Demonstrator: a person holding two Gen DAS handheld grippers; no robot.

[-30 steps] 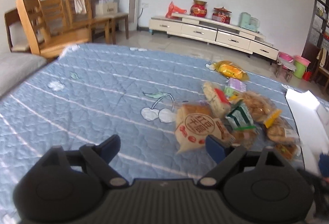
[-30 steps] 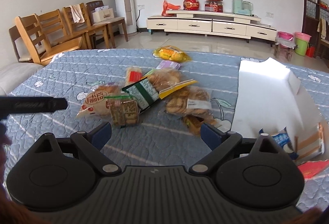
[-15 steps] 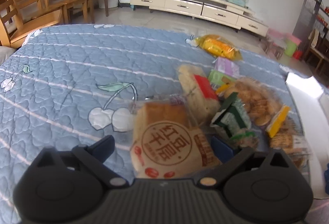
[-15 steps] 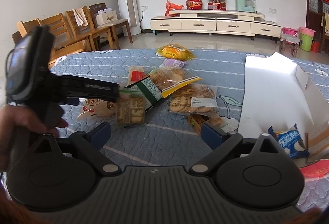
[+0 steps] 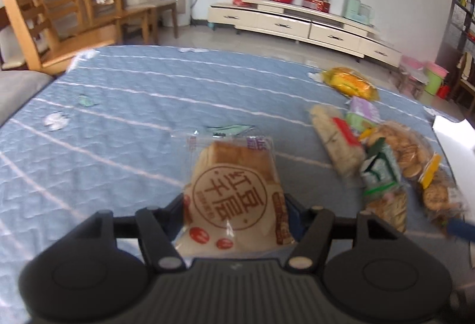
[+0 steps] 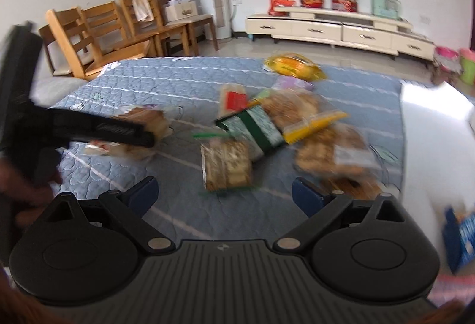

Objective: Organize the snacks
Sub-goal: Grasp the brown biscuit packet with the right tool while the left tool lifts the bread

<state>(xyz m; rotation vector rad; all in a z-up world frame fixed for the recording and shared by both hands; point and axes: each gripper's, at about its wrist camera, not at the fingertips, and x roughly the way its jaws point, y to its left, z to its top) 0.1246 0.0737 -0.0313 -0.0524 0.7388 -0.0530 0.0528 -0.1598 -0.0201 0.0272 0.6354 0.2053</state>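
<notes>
The bread pack [image 5: 234, 193], clear wrap with a red round stamp, sits between the fingers of the left gripper [image 5: 236, 212], which are closed in against its two sides and have hold of it; its top end points away over the blue quilt [image 5: 124, 122]. Seen from the right wrist, that gripper [image 6: 148, 137] reaches in from the left with the pack [image 6: 145, 122] at its tip, to the left of the other snacks. The pile lies to the right: a long cracker pack [image 5: 337, 142] with a red label, a green-striped pack [image 6: 255, 128], a bag of round biscuits [image 5: 412, 151] with a yellow strip, a square pack [image 6: 227, 165] of brown biscuits nearest the right gripper, and a yellow bag [image 5: 348, 83] farther off. The right gripper [image 6: 224, 194] hangs over the quilt with its fingers wide apart and nothing between them. A white box [image 6: 436, 145] lies at the right edge, with a blue packet [image 6: 461, 238] blurred beside it.
</notes>
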